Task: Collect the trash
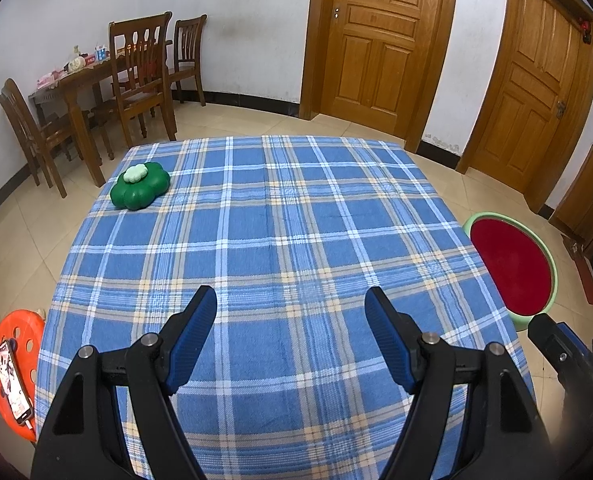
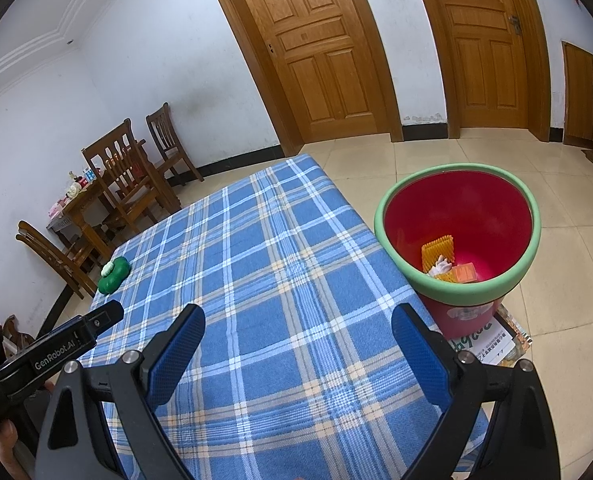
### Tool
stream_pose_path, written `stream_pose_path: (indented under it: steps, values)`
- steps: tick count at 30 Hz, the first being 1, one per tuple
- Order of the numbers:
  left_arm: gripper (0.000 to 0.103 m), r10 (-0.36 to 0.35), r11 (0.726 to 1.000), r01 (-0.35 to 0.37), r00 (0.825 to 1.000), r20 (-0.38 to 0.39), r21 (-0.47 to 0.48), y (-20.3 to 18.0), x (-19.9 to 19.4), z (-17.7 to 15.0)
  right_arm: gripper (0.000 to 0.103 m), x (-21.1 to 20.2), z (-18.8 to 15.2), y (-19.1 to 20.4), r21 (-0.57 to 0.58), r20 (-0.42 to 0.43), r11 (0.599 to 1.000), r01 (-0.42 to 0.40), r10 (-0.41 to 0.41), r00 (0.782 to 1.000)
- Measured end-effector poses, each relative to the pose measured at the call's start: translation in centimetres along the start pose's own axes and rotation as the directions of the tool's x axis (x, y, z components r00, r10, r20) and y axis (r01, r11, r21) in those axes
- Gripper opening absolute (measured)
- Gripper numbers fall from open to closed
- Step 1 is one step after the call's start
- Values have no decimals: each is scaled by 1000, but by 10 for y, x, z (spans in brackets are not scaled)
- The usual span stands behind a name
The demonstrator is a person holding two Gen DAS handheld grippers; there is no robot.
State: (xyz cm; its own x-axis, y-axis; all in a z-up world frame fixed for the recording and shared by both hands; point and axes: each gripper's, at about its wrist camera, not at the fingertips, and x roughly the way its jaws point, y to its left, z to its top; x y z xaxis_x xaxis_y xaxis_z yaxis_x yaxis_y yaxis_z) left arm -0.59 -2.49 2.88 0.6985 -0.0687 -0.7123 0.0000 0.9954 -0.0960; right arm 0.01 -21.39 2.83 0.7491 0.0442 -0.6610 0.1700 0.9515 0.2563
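Note:
A red bin with a green rim [image 2: 458, 236] stands on the floor at the table's right side; orange and white trash pieces [image 2: 444, 264] lie inside it. It also shows in the left wrist view [image 1: 512, 268]. My left gripper [image 1: 291, 312] is open and empty above the near part of the blue plaid tablecloth [image 1: 280, 232]. My right gripper [image 2: 298, 330] is open and empty over the cloth's [image 2: 264, 272] near right part, left of the bin. A green flower-shaped object [image 1: 139, 185] with a pale top sits at the far left corner, also in the right wrist view [image 2: 114, 274].
An orange stool with a phone on it [image 1: 14, 368] stands left of the table. Books [image 2: 492, 340] lie under the bin. A wooden dining table and chairs [image 1: 108, 80] stand at the back left. Two wooden doors [image 1: 380, 36] are behind.

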Motion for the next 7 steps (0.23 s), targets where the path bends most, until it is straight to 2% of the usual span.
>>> stream_pose_path:
  steps: [7]
  values:
    - [76,15,1000,-15,999,-29,0,4,9,-1,96,2,-5,1,-5,-12,1000,4,-4,1000]
